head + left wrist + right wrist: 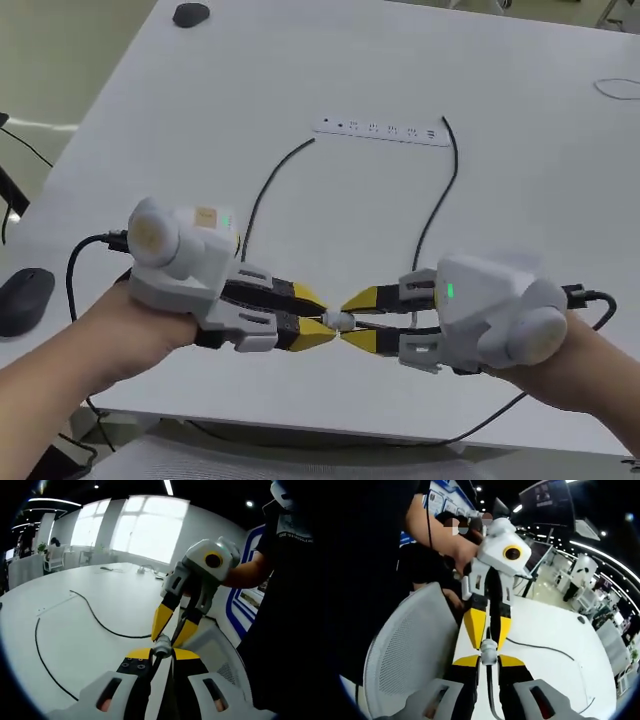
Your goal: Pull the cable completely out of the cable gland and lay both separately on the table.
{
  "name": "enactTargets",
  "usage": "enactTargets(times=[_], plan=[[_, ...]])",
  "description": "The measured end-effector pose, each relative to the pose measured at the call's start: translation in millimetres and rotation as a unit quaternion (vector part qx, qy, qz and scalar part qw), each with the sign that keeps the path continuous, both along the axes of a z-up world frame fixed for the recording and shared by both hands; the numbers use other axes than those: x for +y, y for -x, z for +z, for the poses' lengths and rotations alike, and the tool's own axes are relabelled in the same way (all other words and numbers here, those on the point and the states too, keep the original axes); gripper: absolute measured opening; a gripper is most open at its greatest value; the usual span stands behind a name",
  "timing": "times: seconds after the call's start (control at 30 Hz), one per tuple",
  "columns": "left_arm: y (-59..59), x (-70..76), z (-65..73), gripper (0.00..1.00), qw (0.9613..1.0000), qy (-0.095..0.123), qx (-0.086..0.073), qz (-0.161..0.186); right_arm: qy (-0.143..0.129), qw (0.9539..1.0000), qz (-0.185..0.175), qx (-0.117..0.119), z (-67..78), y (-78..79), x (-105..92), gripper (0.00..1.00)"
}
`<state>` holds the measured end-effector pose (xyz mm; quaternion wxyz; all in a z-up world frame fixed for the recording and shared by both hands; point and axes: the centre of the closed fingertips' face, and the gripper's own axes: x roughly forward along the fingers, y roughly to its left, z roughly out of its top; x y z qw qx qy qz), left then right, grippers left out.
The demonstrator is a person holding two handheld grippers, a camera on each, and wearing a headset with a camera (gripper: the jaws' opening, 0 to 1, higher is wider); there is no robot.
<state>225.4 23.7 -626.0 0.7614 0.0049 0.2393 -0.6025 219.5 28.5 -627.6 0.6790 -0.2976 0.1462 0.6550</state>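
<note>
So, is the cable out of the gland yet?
No, in: black cable runs into the gland clamped by left tongs and right tongs.

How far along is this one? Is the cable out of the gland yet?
Nothing finished yet: neither part lies free on the table. In hand: the left gripper and right gripper meet tip to tip, fingers closed on the cable gland above the near edge. The black cable trails across the table and appears to run into the gland. Remaining: pull it fully out, lay both down apart.
</note>
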Motion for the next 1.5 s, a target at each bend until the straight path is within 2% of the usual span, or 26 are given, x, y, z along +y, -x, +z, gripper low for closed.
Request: enactTargets(times=[0.1,0.13,0.2,0.23,0.27,0.3,0.37,0.4,0.47,0.53,0.6,0.67,0.77,0.87,1.13,1.2,1.33,1.5], plan=[[-1.1,-0.5,3.1,0.15,0.9999,0.001,-0.011,-0.001,-0.017,0.998,-0.049,0.037,6.0,-4.0,-4.2,0.19],[-1.7,-0.6,4.1,0.15,0.9999,0.001,-0.015,-0.001,-0.027,0.9973,-0.056,0.038,9.7,-5.7,-5.1,0.2],[-2.7,-0.8,5.9,0.15,0.9997,0.001,-0.023,-0.001,-0.034,0.9938,-0.093,0.051,12.5,-11.0,-12.3,0.2],[-4.0,-0.6,6.9,0.15,0.9995,-0.001,-0.031,-0.001,-0.033,0.9897,-0.12,0.071,10.3,-13.1,-17.1,0.21],[-4.5,-0.4,7.1,0.15,0.9994,-0.002,-0.034,-0.001,-0.036,0.9888,-0.126,0.071,9.9,-14.2,-18.8,0.21],[-5.2,-0.1,7.2,0.15,0.9991,-0.004,-0.042,-0.003,-0.038,0.9903,-0.12,0.06,9.0,-14.0,-19.9,0.19],[-5.0,-0.1,7.7,0.15,0.9988,-0.004,-0.048,-0.006,-0.029,0.986,-0.154,0.057,1.6,-19.3,-26.7,0.17],[-5.7,0.0,8.2,0.15,0.9985,-0.005,-0.054,-0.006,-0.026,0.9859,-0.156,0.054,-1.6,-18.2,-26.9,0.16],[-6.0,-0.2,8.8,0.15,0.9984,-0.005,-0.057,-0.007,-0.022,0.986,-0.162,0.033,-2.4,-20.0,-28.4,0.13],[-7.3,-0.4,9.6,0.15,0.998,-0.006,-0.062,-0.008,-0.021,0.9842,-0.174,0.022,-2.8,-21.1,-27.9,0.12],[-8.5,-0.9,10.6,0.15,0.9977,-0.006,-0.066,-0.008,-0.024,0.9814,-0.19,0.014,-2.2,-23.5,-27.7,0.12],[-10.2,-1.2,11.6,0.15,0.9975,-0.005,-0.07,-0.007,-0.029,0.9816,-0.188,0.016,-2.2,-19.8,-24.3,0.11],[-12.3,-1.5,12.3,0.15,0.9974,-0.005,-0.071,-0.005,-0.027,0.9813,-0.19,-0.011,-0.7,-20.2,-19.7,0.07],[-12.7,-1.7,12.4,0.15,0.9974,-0.005,-0.071,-0.005,-0.029,0.9814,-0.189,-0.012,0.7,-19.4,-15.9,0.06],[-13.8,0.3,11.2,0.15,0.9978,-0.004,-0.066,0.0,-0.022,0.9812,-0.187,-0.041,2.4,-22.9,-14.3,0.02],[-12.8,0.1,10.6,0.15,0.998,-0.005,-0.062,-0.002,-0.019,0.9808,-0.192,-0.029,0.7,-21.6,-14.6,0.01],[-13.1,-0.2,10.9,0.15,0.9983,-0.003,-0.058,0.001,-0.012,0.9815,-0.186,-0.043,-0.8,-21.9,-14.5,0.0],[-13.4,-0.2,11.7,0.15,0.9984,-0.001,-0.056,0.004,-0.011,0.9793,-0.198,-0.041,-1.4,-24.1,-16.5,0.0]])
